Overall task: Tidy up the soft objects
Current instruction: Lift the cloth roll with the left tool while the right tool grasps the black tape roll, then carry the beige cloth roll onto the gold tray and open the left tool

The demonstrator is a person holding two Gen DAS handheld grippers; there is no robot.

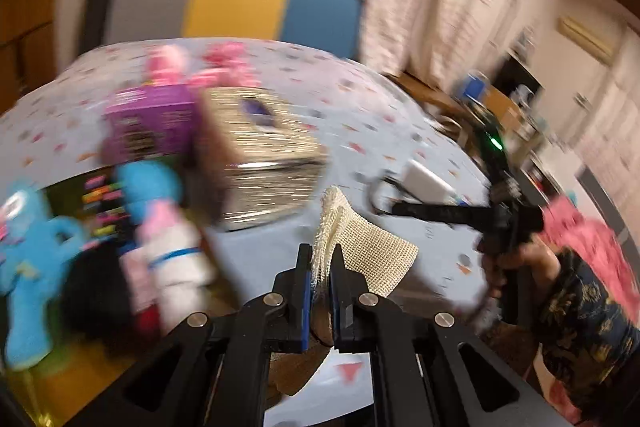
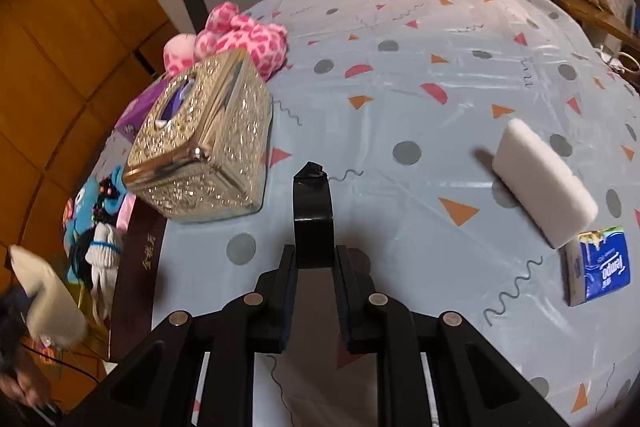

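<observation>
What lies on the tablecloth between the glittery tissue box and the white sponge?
In the right wrist view, only the black item held by the right claw crosses it; the tablecloth between tissue box and sponge is otherwise bare.

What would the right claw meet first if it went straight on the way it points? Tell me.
Probably the bare tablecloth: the right claw, shut on a black strip, points down at open cloth between the glittery tissue box and the white sponge. Depth is uncertain.
</observation>
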